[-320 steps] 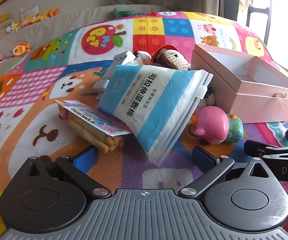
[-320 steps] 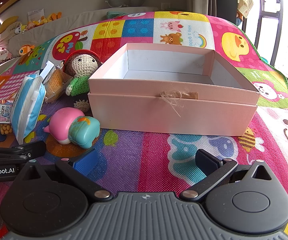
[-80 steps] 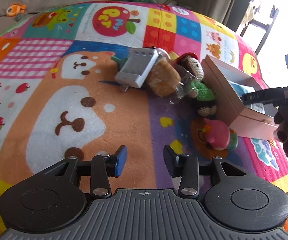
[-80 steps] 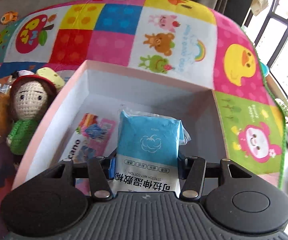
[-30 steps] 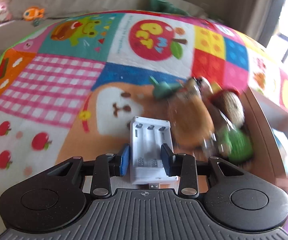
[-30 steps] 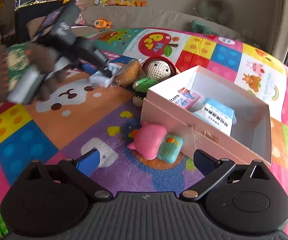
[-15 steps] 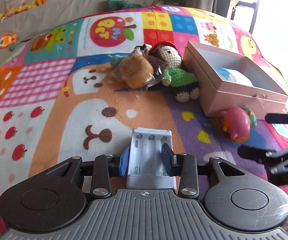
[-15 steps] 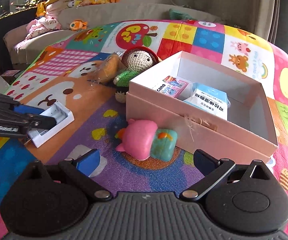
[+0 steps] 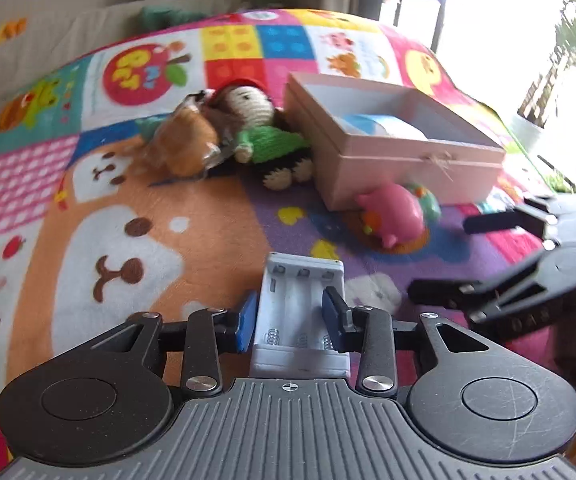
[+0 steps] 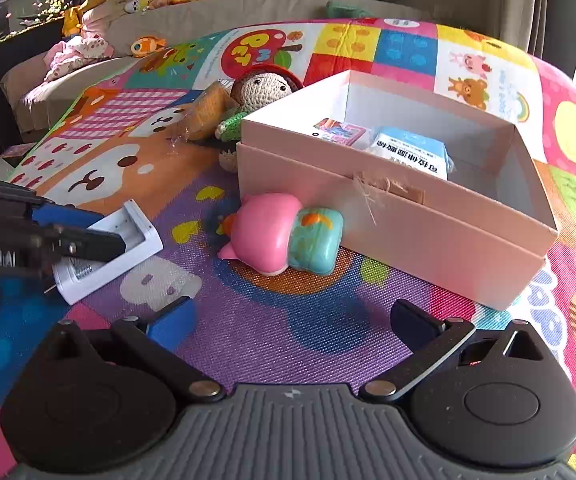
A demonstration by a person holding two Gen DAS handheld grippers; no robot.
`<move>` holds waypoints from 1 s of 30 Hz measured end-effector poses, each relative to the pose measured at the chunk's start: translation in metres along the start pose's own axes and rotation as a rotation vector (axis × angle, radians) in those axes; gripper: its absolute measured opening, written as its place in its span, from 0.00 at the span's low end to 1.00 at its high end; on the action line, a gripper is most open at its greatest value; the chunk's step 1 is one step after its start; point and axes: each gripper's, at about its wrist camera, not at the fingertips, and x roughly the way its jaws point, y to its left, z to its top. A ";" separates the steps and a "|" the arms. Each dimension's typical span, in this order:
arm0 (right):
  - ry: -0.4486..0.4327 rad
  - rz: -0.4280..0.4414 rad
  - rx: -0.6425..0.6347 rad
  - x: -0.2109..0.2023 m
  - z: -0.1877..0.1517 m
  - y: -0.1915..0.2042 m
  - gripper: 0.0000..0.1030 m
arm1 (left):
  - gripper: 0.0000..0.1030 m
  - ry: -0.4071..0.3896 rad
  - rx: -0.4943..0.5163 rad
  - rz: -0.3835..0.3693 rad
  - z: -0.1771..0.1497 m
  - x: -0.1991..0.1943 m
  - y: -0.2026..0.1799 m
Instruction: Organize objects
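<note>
Lifted from beside the doll, the white plastic battery charger (image 9: 302, 316) now sits pinched in the left gripper (image 9: 291, 313), near the pink cardboard box (image 10: 428, 216); the right gripper (image 10: 294, 322) stays spread, empty.

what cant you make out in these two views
- Doll: its legs sit behind the pink box in the right wrist view.
- Snack pack in the box: print too small to read; the near box wall cuts it off.
- Bagged bread: motion blur in the left wrist view.
- Battery charger: its near end runs under the left gripper.
</note>
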 end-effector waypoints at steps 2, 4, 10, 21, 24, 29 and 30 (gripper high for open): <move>0.000 -0.002 -0.002 0.000 0.000 0.001 1.00 | 0.38 0.025 0.026 -0.056 0.000 0.000 -0.005; -0.001 0.000 0.000 0.000 0.000 -0.002 1.00 | 0.39 0.045 0.021 -0.097 0.000 0.001 -0.006; 0.002 0.005 0.001 0.000 0.000 -0.001 1.00 | 0.30 0.085 -0.188 -0.180 0.006 0.006 0.027; 0.007 0.026 -0.006 -0.001 -0.001 -0.003 1.00 | 0.32 0.059 -0.131 0.076 0.024 0.011 0.031; 0.004 0.027 -0.007 -0.002 -0.001 -0.002 1.00 | 0.31 0.067 -0.167 0.142 0.026 0.009 0.047; 0.004 0.027 -0.006 -0.002 -0.001 -0.002 1.00 | 0.33 0.076 -0.287 0.070 0.025 0.010 0.065; 0.004 0.027 -0.006 -0.002 -0.001 -0.002 1.00 | 0.34 0.076 -0.305 0.061 0.026 0.011 0.067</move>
